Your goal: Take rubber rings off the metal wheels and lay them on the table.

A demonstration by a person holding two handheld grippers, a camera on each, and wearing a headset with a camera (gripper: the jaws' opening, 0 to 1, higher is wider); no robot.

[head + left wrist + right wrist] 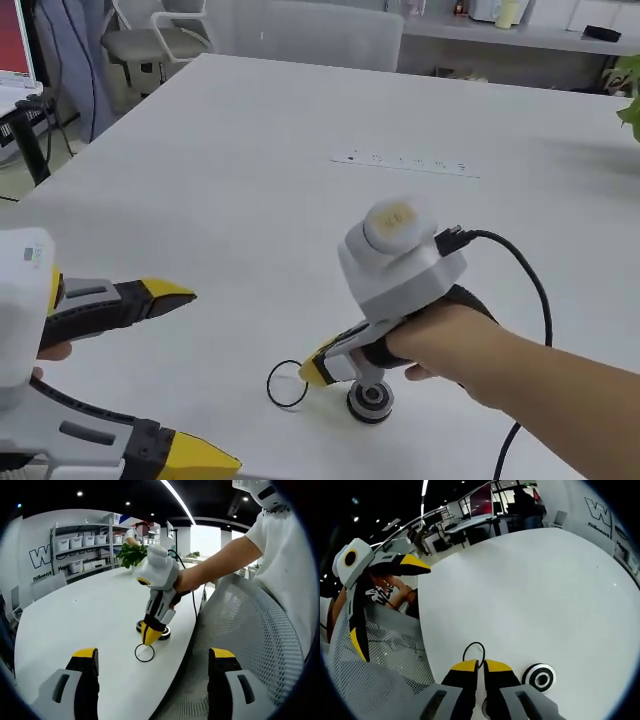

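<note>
Head view, one metal wheel (370, 399), right fingers (315, 368) seemingly pinching one rubber ring (269, 384), left fingers (160, 292) spread

The right gripper (315, 372) has a pale grey plastic body and black jaws tipped in yellow, with a black cable (535, 285) plugged in at its side. The left gripper (190, 378) is built alike: white-grey shell, black jaws with small dark slots, yellow tips. The person wears a white short-sleeved shirt (280, 555) and a white headset (267, 492)
</note>
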